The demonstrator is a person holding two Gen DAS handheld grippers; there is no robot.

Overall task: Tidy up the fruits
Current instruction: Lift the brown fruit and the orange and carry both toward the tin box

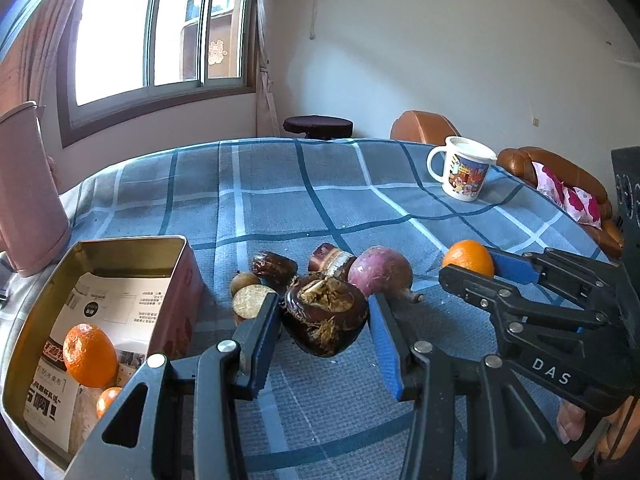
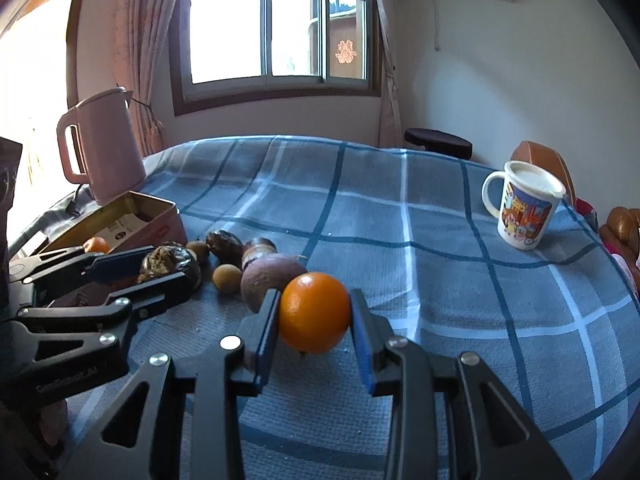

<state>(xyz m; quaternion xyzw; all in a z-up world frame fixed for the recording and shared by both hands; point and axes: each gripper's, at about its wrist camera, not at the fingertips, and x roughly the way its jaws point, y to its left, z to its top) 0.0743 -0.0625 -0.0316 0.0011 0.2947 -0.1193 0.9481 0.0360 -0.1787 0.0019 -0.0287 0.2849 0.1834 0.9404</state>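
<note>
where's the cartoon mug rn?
The cartoon mug stands upright at the far right of the blue checked tablecloth in both wrist views, well apart from the fruit pile, near the brown chairs.

The left gripper (image 1: pixel 324 328) is sitting with a water chestnut (image 1: pixel 325 314) lying between its fingers. To its left, a tin box (image 1: pixel 176 276) is holding 2 oranges (image 1: pixel 90 354). Just beyond the gripper, a passion fruit (image 1: pixel 380 272), a date (image 1: pixel 274 266) and 2 longans (image 1: pixel 252 300) are clustering together. To its right, the right gripper (image 2: pixel 314 314) is bracketing another orange (image 2: pixel 314 312). A mug (image 2: pixel 524 204) is standing far ahead to the right, a kettle (image 2: pixel 102 144) behind the box.
</note>
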